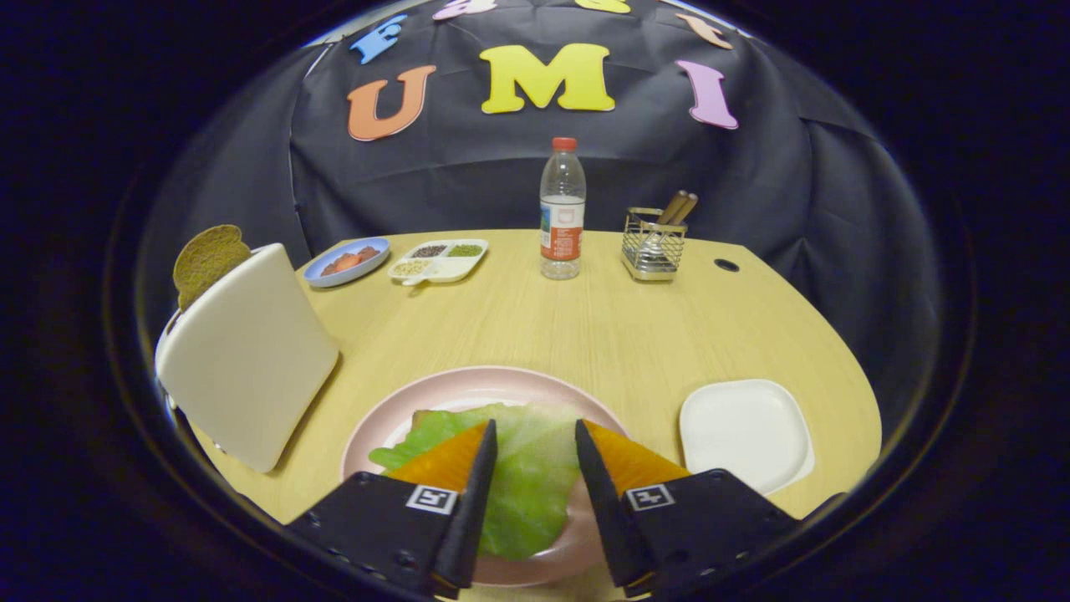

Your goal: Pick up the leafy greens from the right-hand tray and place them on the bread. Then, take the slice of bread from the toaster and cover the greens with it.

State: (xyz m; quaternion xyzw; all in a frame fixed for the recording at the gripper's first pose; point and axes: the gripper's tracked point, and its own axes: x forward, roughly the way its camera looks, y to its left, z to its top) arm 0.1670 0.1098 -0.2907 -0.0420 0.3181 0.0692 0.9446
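The leafy greens point(527, 468) lie flat on the pink plate point(468, 389), covering the bread, of which a small brown corner shows at their far left. My gripper point(535, 435) hovers just over the greens, open, with the leaf seen in the gap between the fingers and nothing gripped. To the left stands the white toaster point(247, 359) with a brown slice of bread point(207, 257) sticking out of its top. The white square tray point(744, 431) to the right of the plate holds nothing.
At the table's far side stand a water bottle point(562, 213), a wire caddy point(654, 242) with utensils, a divided white dish point(439, 261) of seeds and a blue plate point(347, 262) of food. A cable hole point(726, 265) lies near the caddy.
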